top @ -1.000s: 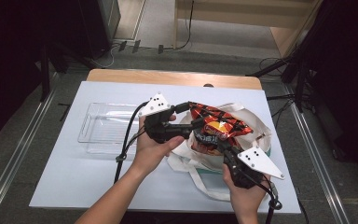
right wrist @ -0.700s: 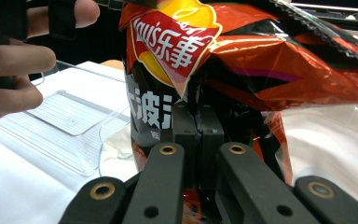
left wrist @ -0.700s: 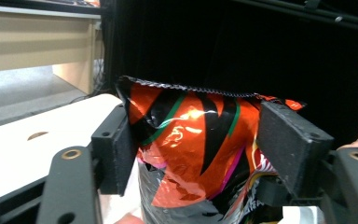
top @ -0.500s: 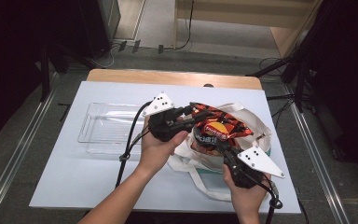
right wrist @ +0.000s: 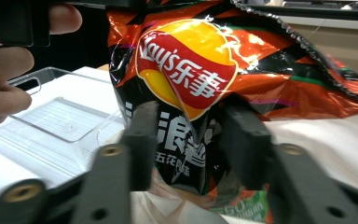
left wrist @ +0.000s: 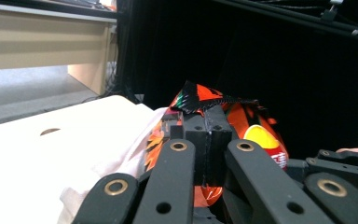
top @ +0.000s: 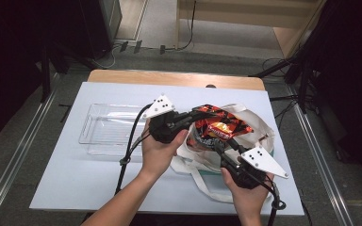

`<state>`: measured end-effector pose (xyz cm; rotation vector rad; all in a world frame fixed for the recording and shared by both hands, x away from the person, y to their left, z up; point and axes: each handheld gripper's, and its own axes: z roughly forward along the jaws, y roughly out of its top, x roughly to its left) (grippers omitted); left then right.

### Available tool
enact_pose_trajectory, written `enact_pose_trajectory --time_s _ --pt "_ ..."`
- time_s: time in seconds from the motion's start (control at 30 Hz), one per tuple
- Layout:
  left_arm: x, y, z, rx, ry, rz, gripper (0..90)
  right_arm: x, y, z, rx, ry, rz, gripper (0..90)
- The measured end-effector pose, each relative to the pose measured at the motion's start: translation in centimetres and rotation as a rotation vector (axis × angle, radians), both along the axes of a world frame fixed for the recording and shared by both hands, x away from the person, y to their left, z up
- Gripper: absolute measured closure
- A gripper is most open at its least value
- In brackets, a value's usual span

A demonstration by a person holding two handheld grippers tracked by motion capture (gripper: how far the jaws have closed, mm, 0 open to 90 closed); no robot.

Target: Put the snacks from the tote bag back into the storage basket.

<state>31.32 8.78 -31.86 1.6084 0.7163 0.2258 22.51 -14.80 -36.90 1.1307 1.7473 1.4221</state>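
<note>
Chip bag (top: 219, 128) is pinched at its top edge by the left gripper (left wrist: 204, 122), jaws just pressed together; the right gripper (right wrist: 191, 140), jaws just spread, straddles it loosely above the tote bag (top: 259, 136) near the table (top: 75, 188)'s right edge.

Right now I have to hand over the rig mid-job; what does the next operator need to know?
Left gripper: shut on the chip bag's crimped top edge, having just closed.
Right gripper: jaws just opened and stand either side of the chip bag's lower part, pads apart from it.
The chip bag sits partly in the white tote bag on the table.
The clear tray is empty.
Done: grip passed to the left. Left: probably lift the bag out toward the tray.
</note>
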Motion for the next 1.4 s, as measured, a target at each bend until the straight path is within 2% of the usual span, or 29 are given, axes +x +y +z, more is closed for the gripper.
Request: enact_pose_trajectory --time_s 0.13,0.4,0.57,0.6,0.8,1.07,1.33,1.4 --pt "0.0 0.8 0.6 -0.047 0.006 -0.002 90.0 -0.2 -0.3 -0.1 0.003 -0.020 0.000 40.2" --pt "-0.4 1.8 1.9 -0.072 -0.009 0.000 90.0 -0.8 -1.5 -0.7 0.016 -0.039 -0.004 30.9" --pt "-0.5 2.1 2.4 -0.070 -0.019 -0.004 90.0 -0.8 -2.3 -1.4 0.038 -0.013 -0.008 25.7" --pt "-0.7 2.2 2.8 -0.075 -0.026 -0.003 90.0 -0.6 -2.9 -1.9 0.043 0.008 -0.007 23.7" --pt "-1.0 2.4 3.6 -0.071 -0.053 0.003 90.0 -0.5 -3.5 -2.9 0.024 0.026 0.000 17.9" --pt "-1.2 3.2 4.5 -0.070 -0.073 0.023 90.0 -0.6 -4.1 -3.2 0.041 0.027 0.001 16.7" --pt "-1.3 3.7 4.9 -0.102 -0.069 0.015 90.0 -0.9 -4.0 -3.3 0.020 0.030 -0.004 16.7" --pt "-1.4 3.5 5.1 -0.098 -0.074 0.008 90.0 -0.9 -4.0 -3.3 0.022 0.033 -0.004 16.8"
